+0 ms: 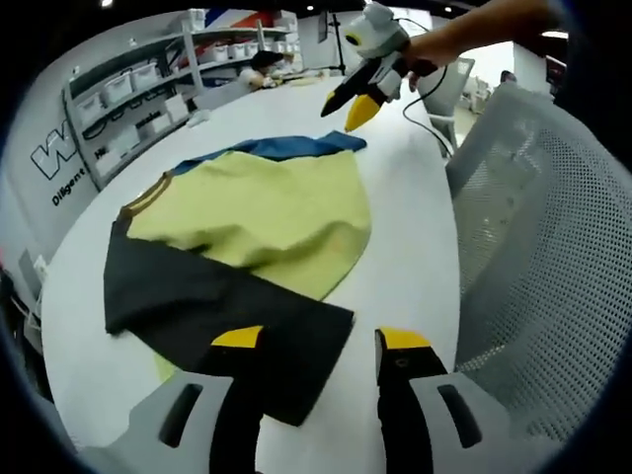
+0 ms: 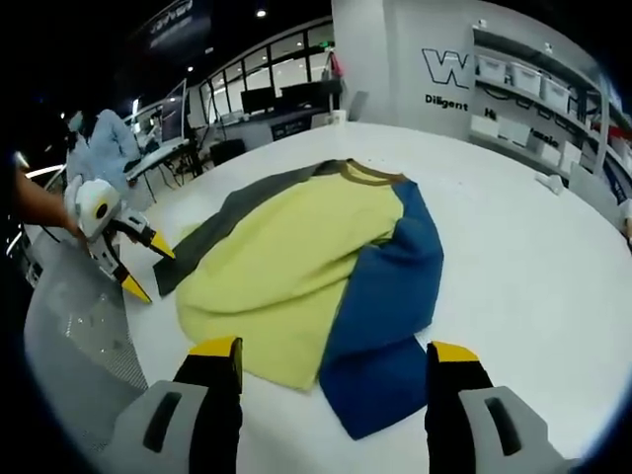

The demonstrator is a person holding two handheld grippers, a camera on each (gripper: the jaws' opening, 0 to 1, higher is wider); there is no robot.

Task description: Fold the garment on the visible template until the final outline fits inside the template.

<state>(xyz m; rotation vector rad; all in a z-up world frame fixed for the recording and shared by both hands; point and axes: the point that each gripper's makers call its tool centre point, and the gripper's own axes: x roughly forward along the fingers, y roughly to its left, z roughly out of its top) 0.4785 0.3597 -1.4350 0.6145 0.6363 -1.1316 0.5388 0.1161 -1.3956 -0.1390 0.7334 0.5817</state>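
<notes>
Early in the fold, by the look of it: garment [image 2: 316, 267] spread flat on the white table [image 2: 533, 286], yellow body in the middle, blue sleeve [image 2: 390, 316] along one edge, dark grey sleeve [image 1: 227, 316] along the other, collar [image 2: 370, 174] at the far end in the right gripper view. No template outline visible beneath the cloth. Left gripper [image 1: 321, 341] poised just over the grey sleeve's hem, jaws spread, nothing between them. Right gripper [image 2: 334, 351] poised near the blue sleeve's near corner, jaws likewise spread and empty. Both sleeves unfolded. Next, likely: lowering onto a sleeve edge, pinching a single layer, carrying it inward over the yellow body, keeping the cloth on the table.
</notes>
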